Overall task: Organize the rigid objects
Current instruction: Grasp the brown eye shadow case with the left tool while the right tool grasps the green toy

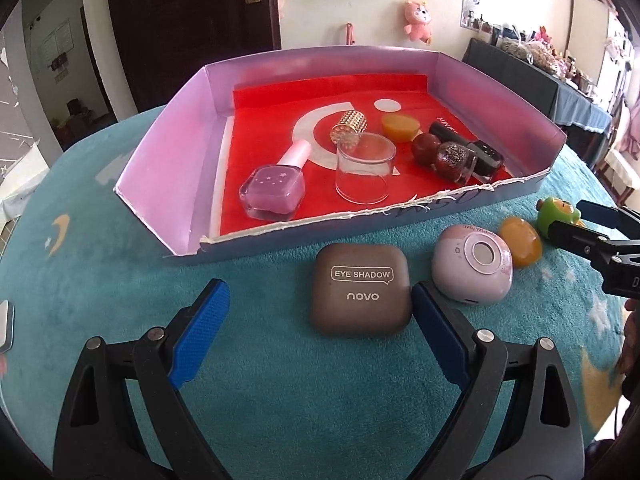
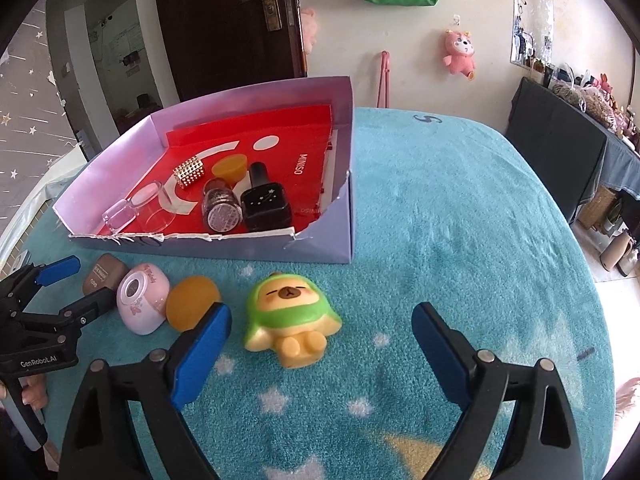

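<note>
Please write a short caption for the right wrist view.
Open right gripper frames a green bear toy before the box.

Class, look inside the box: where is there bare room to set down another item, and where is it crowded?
Free: the red liner's far strip along the back wall, and the left side between the left wall and the pink bottle. Crowded: the near right corner, around the black bottle and glitter jar.

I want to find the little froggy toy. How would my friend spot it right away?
Start at the big purple box on the teal blanket. Four things lie in a row in front of its torn near wall; go to the end nearest the right gripper. There sits the bear figure in a green hood, the only one with a face, beside a plain amber ball.
</note>
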Tool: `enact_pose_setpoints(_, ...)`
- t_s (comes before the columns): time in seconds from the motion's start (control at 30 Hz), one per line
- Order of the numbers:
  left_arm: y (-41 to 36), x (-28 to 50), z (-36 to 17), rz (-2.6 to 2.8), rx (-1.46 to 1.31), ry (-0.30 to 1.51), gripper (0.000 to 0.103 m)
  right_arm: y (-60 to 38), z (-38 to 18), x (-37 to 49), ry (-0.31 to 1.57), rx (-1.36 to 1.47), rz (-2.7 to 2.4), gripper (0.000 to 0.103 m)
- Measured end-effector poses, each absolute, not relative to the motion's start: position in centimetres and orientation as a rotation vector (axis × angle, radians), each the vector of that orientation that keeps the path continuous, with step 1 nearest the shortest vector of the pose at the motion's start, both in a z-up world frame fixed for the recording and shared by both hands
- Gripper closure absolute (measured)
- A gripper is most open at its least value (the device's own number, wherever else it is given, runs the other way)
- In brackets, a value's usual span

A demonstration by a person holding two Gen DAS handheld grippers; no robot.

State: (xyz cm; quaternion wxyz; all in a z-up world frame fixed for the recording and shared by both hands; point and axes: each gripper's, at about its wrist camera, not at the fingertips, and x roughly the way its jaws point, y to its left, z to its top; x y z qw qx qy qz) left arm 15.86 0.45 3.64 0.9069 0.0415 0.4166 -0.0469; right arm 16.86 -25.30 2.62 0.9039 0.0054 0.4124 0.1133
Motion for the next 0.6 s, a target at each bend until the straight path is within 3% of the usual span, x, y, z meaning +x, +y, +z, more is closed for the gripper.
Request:
enact_pose_setpoints(0.23,0.0,16.7,3.2,-0.133,0.084,0.891,0.013,-25.7,2.3,17.2,0.87,0.053,0.273,0.015)
enact_pose_setpoints(0.3,0.0,16.9,3.1,-0.143,0.078,0.897,0.026,-25.9,2.2,17.4,0.878,0.066,0.286,0.019)
enact_pose_setpoints(0.37,0.0,17.0,3.0,-0.158,0.067,0.902,0.031,-25.9,2.1,17.5,0.885,0.076,0.301,0.024)
enact_pose_setpoints(0.47,0.1,17.0,3.2,-0.188,0.048,0.89,0.054,-25.7,2.1,17.6,0.882,0.08,0.325,0.035)
enact_pose_setpoints(0.53,0.1,17.0,3.3,-0.188,0.042,0.888,0.054,-25.5,2.0,17.6,0.882,0.087,0.351,0.052)
enact_pose_setpoints(0.6,0.3,16.7,3.6,-0.188,0.025,0.878,0.054,-25.4,2.0,17.5,0.882,0.093,0.369,0.052)
